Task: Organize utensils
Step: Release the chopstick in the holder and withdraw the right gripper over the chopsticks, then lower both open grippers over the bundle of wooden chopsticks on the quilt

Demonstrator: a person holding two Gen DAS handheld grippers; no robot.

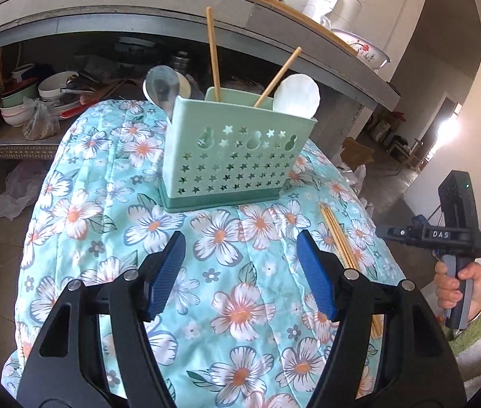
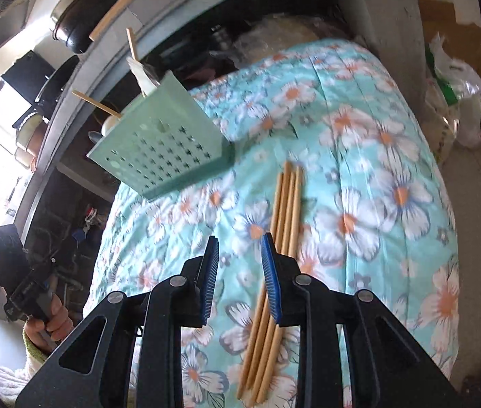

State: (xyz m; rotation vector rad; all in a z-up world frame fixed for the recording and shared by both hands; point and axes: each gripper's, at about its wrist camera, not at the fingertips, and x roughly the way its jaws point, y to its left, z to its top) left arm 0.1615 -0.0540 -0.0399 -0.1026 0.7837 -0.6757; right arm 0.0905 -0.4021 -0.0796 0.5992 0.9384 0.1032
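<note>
- Left wrist view: a floral quilt [image 1: 111,183] is spread before grey kitchen shelves [image 1: 70,30] stacked with bowls. A green utensil holder [image 1: 237,156] stands on it, upright, with chopsticks and spoons inside. The left gripper [image 1: 240,261] is held over the quilt, fingers apart, nothing between. "DAS" is read on the right gripper [image 1: 444,234], grasped by a hand [image 1: 461,282].
- Right wrist view: loose chopsticks [image 2: 284,204] lie bundled on the quilt beside the holder. The right gripper's fingers are held slightly apart above them, empty.
</note>
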